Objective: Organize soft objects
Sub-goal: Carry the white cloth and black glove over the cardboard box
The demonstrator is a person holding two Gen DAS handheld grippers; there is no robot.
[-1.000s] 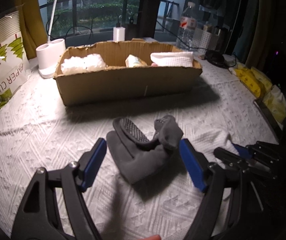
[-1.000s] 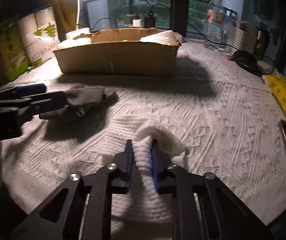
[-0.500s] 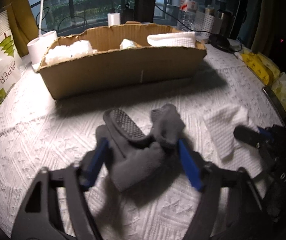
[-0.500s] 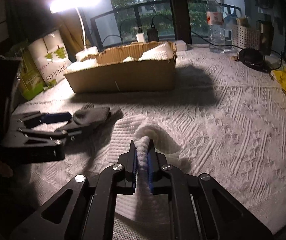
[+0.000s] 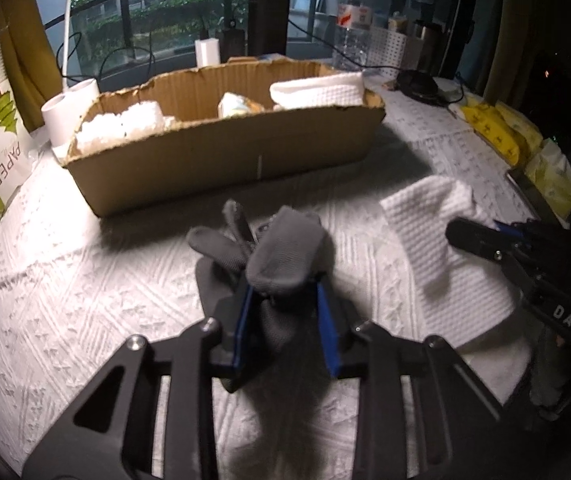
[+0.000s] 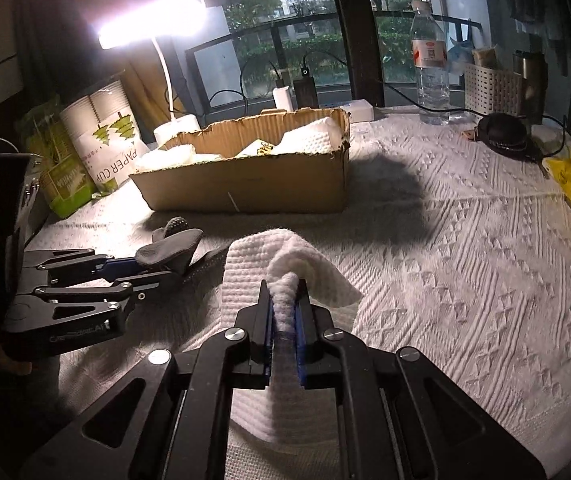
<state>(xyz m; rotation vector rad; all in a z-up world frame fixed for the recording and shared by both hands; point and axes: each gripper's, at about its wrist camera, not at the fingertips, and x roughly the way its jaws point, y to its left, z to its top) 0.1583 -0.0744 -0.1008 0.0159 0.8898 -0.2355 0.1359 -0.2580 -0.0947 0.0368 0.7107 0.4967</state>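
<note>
Handling: grey glove (image 5: 281,252) and white cloth (image 6: 285,268) limp, light; grasp bunched folds | left gripper (image 5: 285,312) just closed on glove | right gripper (image 6: 283,320) pinches cloth | both near cardboard box (image 5: 221,160)

Matt grey knit glove (image 5: 281,248), waffle-textured white cloth (image 6: 261,264), rough corrugated cardboard box (image 5: 221,160).

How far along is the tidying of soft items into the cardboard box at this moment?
Partly done. The cardboard box already holds a folded white towel, a small packet and fluffy white material. In hand: the left gripper has just closed on the grey glove, and the right gripper pinches the white cloth. Both still need to go into the box.
</note>
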